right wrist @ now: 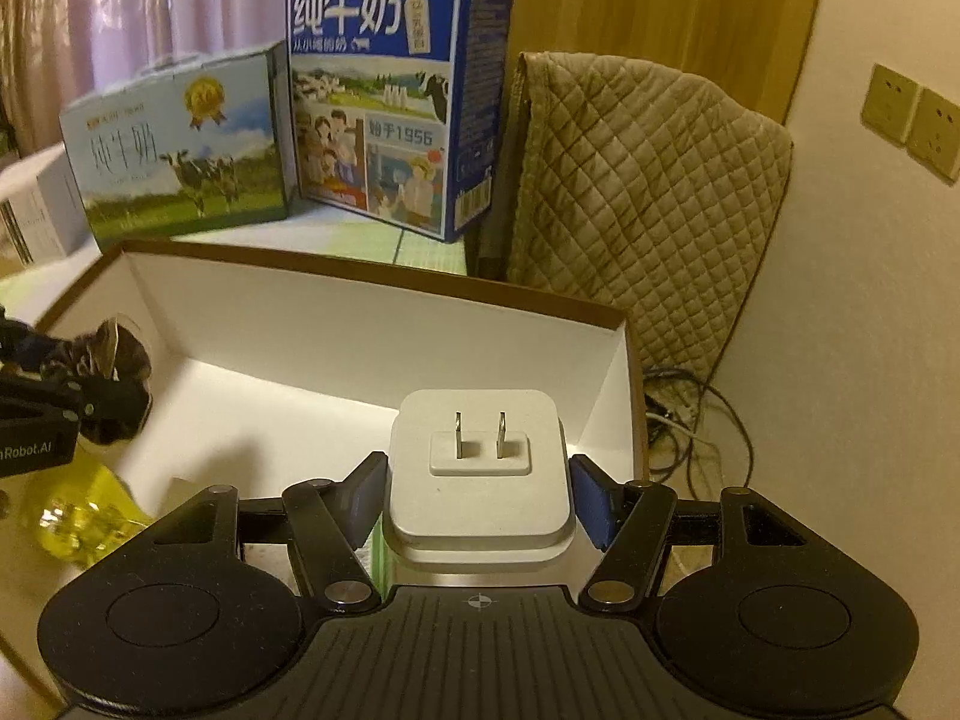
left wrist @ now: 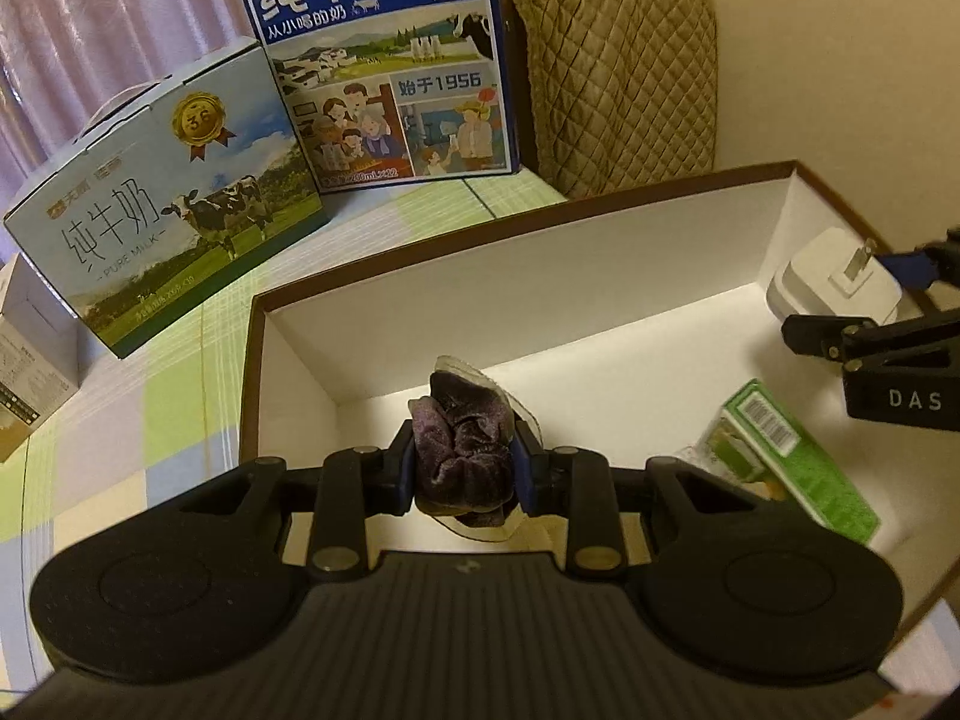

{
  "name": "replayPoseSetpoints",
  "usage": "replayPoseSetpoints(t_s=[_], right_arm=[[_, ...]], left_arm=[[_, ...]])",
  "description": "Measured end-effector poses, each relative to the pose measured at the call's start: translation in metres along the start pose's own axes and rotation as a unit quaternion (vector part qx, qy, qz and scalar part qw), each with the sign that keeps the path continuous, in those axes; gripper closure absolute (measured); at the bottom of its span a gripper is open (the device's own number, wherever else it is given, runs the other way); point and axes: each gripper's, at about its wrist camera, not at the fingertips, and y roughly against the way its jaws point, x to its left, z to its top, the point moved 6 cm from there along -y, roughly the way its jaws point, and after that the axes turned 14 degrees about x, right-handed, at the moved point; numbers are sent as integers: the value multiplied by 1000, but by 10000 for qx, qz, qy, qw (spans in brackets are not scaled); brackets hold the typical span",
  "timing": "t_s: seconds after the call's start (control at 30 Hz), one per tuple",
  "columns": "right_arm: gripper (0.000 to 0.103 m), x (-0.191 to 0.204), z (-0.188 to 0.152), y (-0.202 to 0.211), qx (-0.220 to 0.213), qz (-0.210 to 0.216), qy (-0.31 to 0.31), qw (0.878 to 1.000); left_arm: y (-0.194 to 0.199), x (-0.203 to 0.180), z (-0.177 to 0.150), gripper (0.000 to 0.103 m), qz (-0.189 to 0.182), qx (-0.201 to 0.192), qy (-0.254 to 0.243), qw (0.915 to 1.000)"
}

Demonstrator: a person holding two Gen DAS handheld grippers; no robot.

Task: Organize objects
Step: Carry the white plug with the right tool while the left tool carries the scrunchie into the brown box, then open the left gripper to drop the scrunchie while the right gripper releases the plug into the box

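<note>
A white box with a brown rim lies open on the checked tablecloth. Above its near left part my left gripper is shut on a dark purple scrunchie in a clear wrapper. My right gripper, over the box's right end, is shut on a white two-prong charger plug. A green carton with a barcode lies in the box's near right part. In the right wrist view something clear and yellow lies in the box at the left.
Two milk cartons stand behind the box: a pale one with a cow and a blue one. A quilted beige cover drapes something at the back right. Cables lie by the wall. Wall sockets sit at the right.
</note>
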Motion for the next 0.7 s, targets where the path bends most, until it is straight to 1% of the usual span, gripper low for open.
replayPoseSetpoints(t_s=[0.13,0.23,0.3,0.43,0.57,0.63,0.7], right_arm=[[42,7,6,-13,108,-255,338,9990],[42,11,10,-22,117,-339,520,9980],[42,11,13,-27,151,-464,585,9971],[42,9,18,-32,131,-540,622,9965],[42,5,21,-27,82,-419,497,9978],[42,3,20,-26,86,-368,433,9983],[42,1,18,-24,82,-212,345,9991]], left_arm=[[-11,1,3,76,121,37,-56,9999],[-19,2,5,76,166,76,-86,9998],[-24,3,6,76,223,107,-117,9996],[-32,5,9,76,293,150,-147,9993],[-36,7,10,75,336,184,-150,9992],[-37,7,10,74,340,194,-159,9991],[-38,7,10,71,353,189,-153,9991]])
